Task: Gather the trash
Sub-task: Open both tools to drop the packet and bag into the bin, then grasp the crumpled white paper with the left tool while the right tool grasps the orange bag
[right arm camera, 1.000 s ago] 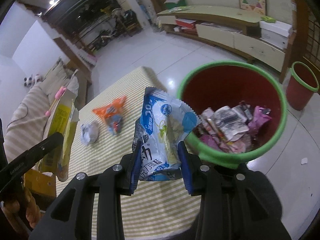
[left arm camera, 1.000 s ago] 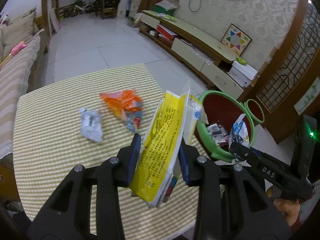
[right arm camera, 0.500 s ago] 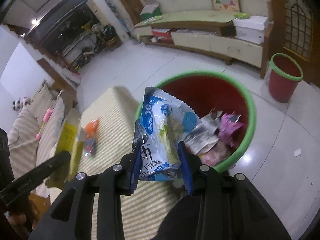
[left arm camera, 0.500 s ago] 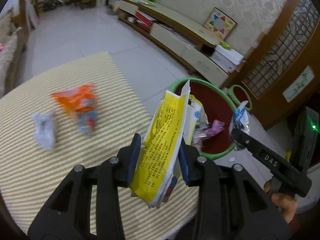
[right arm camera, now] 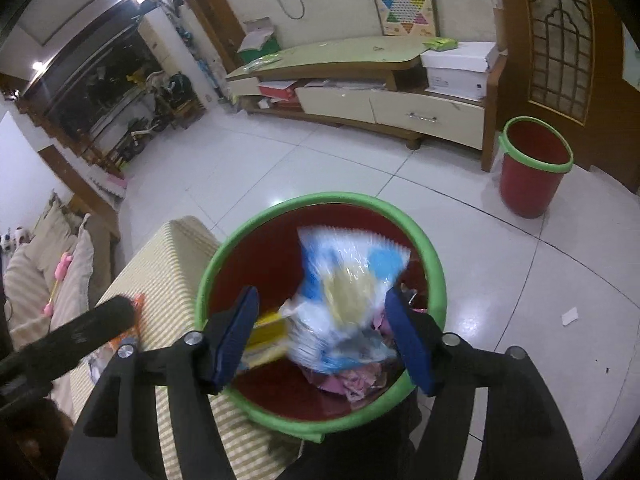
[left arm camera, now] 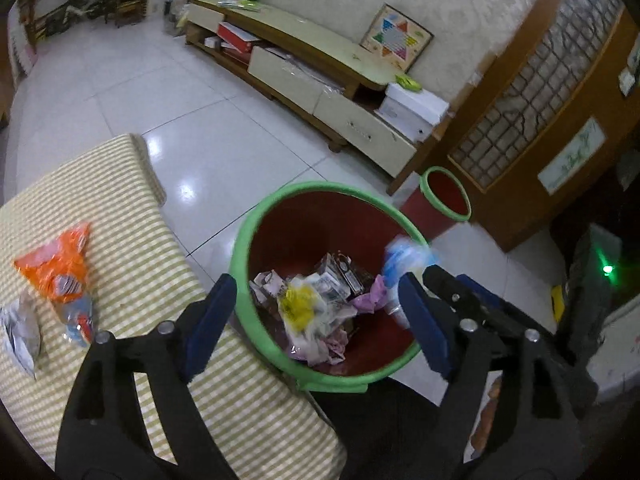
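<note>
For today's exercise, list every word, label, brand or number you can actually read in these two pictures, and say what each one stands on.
None can be read.
Blue and white snack bag falling into the bin: print smeared by motion.
Wrappers in the bin: print too small.
Orange packet on the striped table: blurred.
White box on the cabinet: label too small.
Star game board: no legible text.

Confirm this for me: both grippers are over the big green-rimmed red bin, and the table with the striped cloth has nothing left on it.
Not quite. The striped-cloth table is not bare: the left wrist view shows an orange snack wrapper and a crumpled silver-white wrapper lying on it. The rest holds: both grippers are over the big green-rimmed red bin.
</note>
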`<action>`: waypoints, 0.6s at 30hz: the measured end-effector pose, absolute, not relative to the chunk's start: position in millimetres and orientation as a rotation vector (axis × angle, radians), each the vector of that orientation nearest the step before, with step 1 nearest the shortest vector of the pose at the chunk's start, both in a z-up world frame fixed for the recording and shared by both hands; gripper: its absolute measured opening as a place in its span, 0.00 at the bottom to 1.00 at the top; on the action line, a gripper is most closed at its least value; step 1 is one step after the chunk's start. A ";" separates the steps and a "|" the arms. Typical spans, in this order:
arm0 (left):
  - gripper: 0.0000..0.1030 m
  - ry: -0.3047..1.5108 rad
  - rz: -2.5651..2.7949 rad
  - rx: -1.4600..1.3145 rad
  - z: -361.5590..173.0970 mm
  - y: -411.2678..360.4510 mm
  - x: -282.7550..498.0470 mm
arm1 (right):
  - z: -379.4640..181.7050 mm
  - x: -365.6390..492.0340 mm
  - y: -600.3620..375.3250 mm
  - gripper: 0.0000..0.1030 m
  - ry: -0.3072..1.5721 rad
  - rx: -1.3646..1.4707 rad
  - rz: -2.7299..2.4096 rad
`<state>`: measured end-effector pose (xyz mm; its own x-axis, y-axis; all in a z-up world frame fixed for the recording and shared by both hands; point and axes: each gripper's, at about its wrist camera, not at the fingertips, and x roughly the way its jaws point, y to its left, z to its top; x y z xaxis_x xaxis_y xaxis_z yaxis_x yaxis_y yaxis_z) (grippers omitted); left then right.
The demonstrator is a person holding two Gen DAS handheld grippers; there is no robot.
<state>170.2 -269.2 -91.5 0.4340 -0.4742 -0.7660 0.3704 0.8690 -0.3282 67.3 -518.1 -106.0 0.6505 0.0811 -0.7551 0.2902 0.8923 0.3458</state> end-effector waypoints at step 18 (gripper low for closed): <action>0.79 1.105 0.108 -0.208 -167.3 -22.4 182.5 | -117.4 70.8 -405.0 0.64 0.953 0.395 0.108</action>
<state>182.5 -22.4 -167.3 0.4467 -0.0171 -0.8945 -0.1895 0.9753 -0.1132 70.8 -405.0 -117.4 0.5802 0.2616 -0.7714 0.0819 0.9235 0.3748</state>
